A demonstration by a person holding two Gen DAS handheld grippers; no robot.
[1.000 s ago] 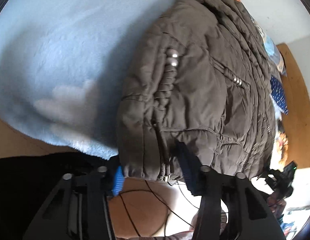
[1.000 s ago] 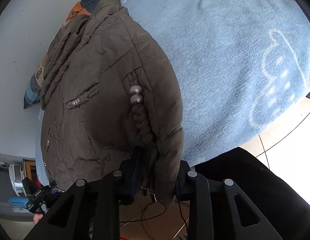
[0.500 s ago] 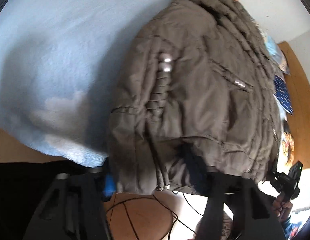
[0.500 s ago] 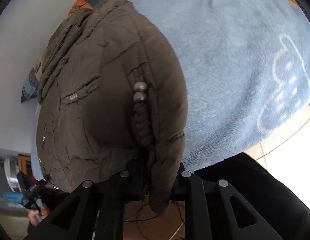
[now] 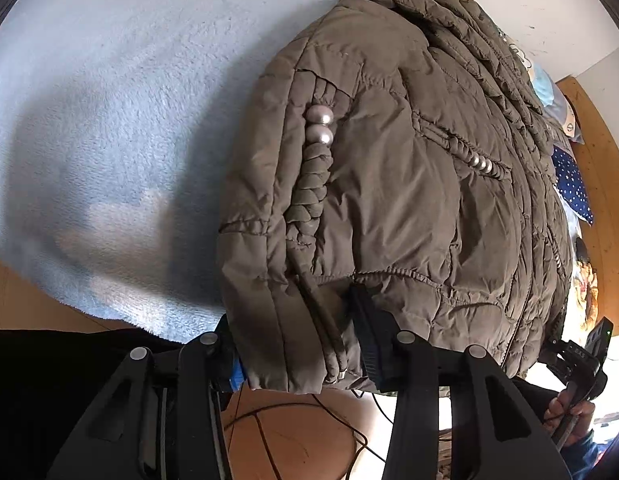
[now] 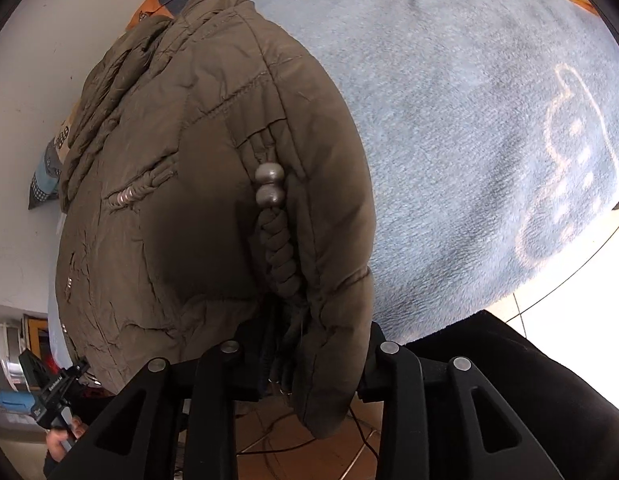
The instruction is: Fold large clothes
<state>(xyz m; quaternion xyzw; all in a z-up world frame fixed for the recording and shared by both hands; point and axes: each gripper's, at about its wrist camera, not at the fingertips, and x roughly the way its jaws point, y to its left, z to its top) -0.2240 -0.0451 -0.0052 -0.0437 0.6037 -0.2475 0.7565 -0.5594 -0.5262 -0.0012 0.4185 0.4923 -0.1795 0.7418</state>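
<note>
The olive-brown quilted puffer jacket (image 5: pixel 409 184) lay spread on the pale blue fleece blanket (image 5: pixel 121 92) covering the bed, collar toward the far wall and its hem overhanging the near edge. That overhang looked deliberate: it left the hem reachable from both faces, so each claw could take one end of the hem for a lengthwise fold.

The left claw (image 5: pixel 301 344) was part open around a thick bunch of padded hem, its dark pad (image 5: pixel 369 332) pressed into the fabric beside the braided cord with two silver beads (image 5: pixel 319 128). The right claw (image 6: pixel 305 356) straddled the same hem region in its own view; its jaws had just been opening, the fabric sat between them, and they appeared only loosely set on it.

Both claws pointed steeply down over the bed edge, side by side and near each other. The person's dark-clothed body (image 6: pixel 509 380) stood close behind them.
</note>
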